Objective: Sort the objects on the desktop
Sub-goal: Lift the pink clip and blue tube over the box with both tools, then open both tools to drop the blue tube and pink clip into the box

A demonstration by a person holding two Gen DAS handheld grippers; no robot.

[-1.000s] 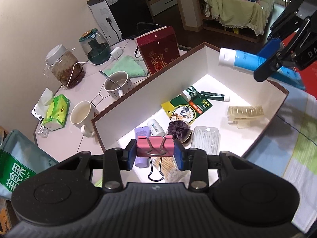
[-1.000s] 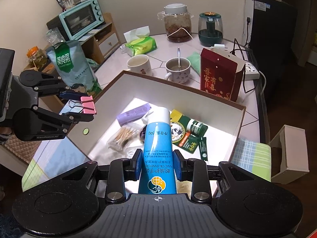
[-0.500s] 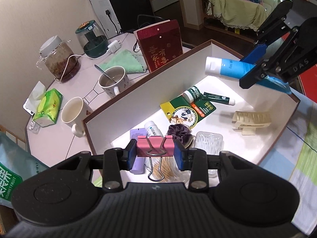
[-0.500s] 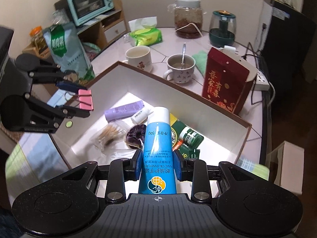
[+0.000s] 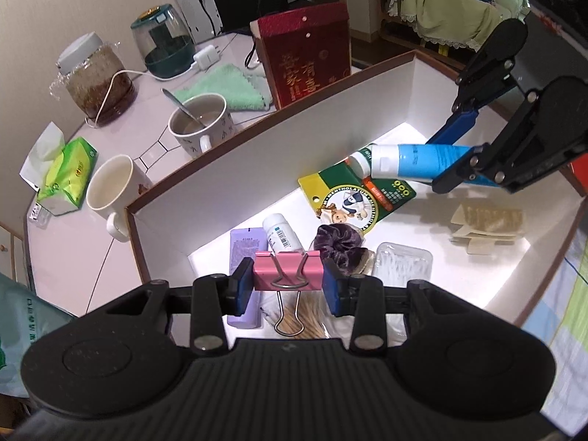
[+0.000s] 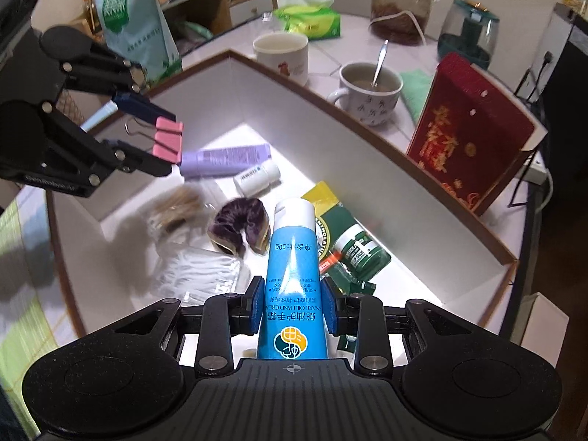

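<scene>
Left gripper (image 5: 287, 281) is clamping the pink clip (image 5: 287, 271) by its two ends, wire handles hanging down, hovering over the near-left corner of the box (image 5: 279, 125). Right gripper (image 6: 293, 305) is squeezing the blue tube (image 6: 292, 257) around its lower body, cap end pointing forward and slightly down over the box middle. Neither item is touching the box floor as far as I can tell.

Directly under the clip are lying the purple tube (image 5: 245, 253), a white bottle (image 5: 281, 233), the scrunchie (image 5: 340, 244) and a bag of sticks (image 5: 308, 316). Under the blue tube are sitting the green card (image 5: 352, 198) and a green jar (image 6: 358, 246); swab pack (image 5: 404, 266) and hair claw (image 5: 488, 218) are lying off to the side. Outside the box, mugs (image 5: 200, 125), a red book (image 5: 307, 60) and a tissue pack (image 5: 68, 174) are standing on the bench (image 5: 73, 242).

Risks, my read:
- Clip is being held only on narrow end faces, so it could twist out or snap sideways on release and bounce onto the scrunchie or out over the near wall.
- Tube is soft; hard squeeze is deforming it, and it could slip forward cap-first and knock the jar.
- Both grippers are working over one box, so the arms could collide if both are descending toward the middle.
- Box floor is crowded; dropped items are likely landing on top of others, not flat.
</scene>
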